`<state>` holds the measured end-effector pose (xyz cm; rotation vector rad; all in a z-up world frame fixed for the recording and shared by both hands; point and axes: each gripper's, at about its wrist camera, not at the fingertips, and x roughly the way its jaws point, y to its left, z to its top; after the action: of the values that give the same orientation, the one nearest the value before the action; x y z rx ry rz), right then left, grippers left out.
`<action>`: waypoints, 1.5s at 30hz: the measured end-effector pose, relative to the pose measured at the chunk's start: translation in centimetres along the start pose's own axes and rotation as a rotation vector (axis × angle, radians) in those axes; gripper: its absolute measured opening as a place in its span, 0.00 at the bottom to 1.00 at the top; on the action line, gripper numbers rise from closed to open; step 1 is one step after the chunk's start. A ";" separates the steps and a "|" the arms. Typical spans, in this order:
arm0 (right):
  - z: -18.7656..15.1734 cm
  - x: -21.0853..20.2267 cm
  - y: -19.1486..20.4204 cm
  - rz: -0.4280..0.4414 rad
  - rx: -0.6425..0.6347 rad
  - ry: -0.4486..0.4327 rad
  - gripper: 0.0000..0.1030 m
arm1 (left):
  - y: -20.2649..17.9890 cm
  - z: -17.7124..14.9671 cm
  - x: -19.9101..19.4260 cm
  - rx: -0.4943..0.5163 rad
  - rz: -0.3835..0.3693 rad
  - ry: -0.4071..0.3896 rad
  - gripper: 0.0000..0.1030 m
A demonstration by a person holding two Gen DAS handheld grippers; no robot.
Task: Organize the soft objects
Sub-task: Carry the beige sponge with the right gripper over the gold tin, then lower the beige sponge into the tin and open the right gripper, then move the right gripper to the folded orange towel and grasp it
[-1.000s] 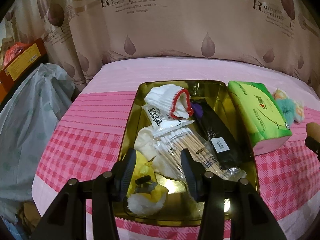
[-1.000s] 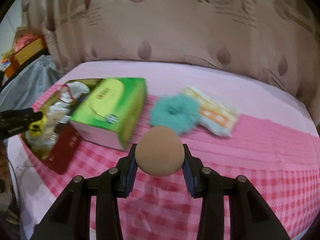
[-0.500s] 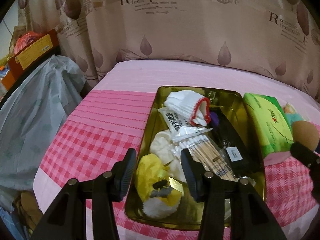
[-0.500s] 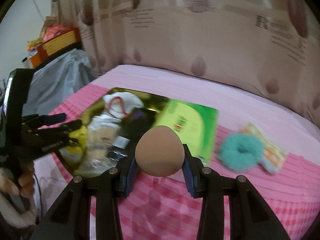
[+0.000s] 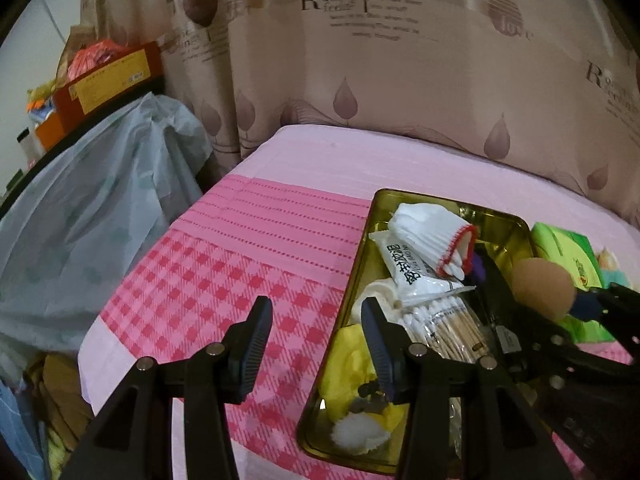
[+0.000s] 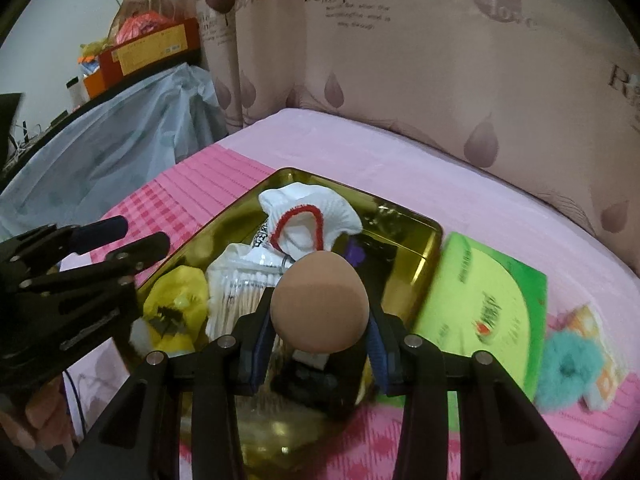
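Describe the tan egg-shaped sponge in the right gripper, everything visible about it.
The sponge is a smooth, matte, tan-brown egg shape that looks like soft foam, with no markings or visible damage. The right gripper holds it by its sides between the blue-padded fingers, narrow end pointing away from the camera. It is in the air above the gold tray, over the cotton swabs and dark items. Only the pads touch it.

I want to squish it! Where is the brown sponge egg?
The sponge egg is pinched in the right tongs, over the gold tray, beside the green tissue pack.
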<state>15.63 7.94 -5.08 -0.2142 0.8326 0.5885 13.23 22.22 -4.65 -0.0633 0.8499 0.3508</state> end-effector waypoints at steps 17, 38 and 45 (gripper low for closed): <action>0.6 3.7 -0.2 0.009 0.006 0.051 0.47 | -0.7 -0.1 0.7 0.029 -0.017 0.017 0.46; -2.4 -6.6 -6.7 -0.084 0.043 -0.097 0.63 | -1.8 -0.5 0.3 0.078 -0.008 0.000 0.46; -5.3 -9.5 -14.4 -0.224 0.138 -0.090 0.63 | -2.2 -0.8 0.5 0.082 -0.025 0.016 0.46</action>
<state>15.52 -9.85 -2.16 -0.1514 0.7466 0.3270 13.74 20.15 -5.74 -0.0003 0.8783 0.2918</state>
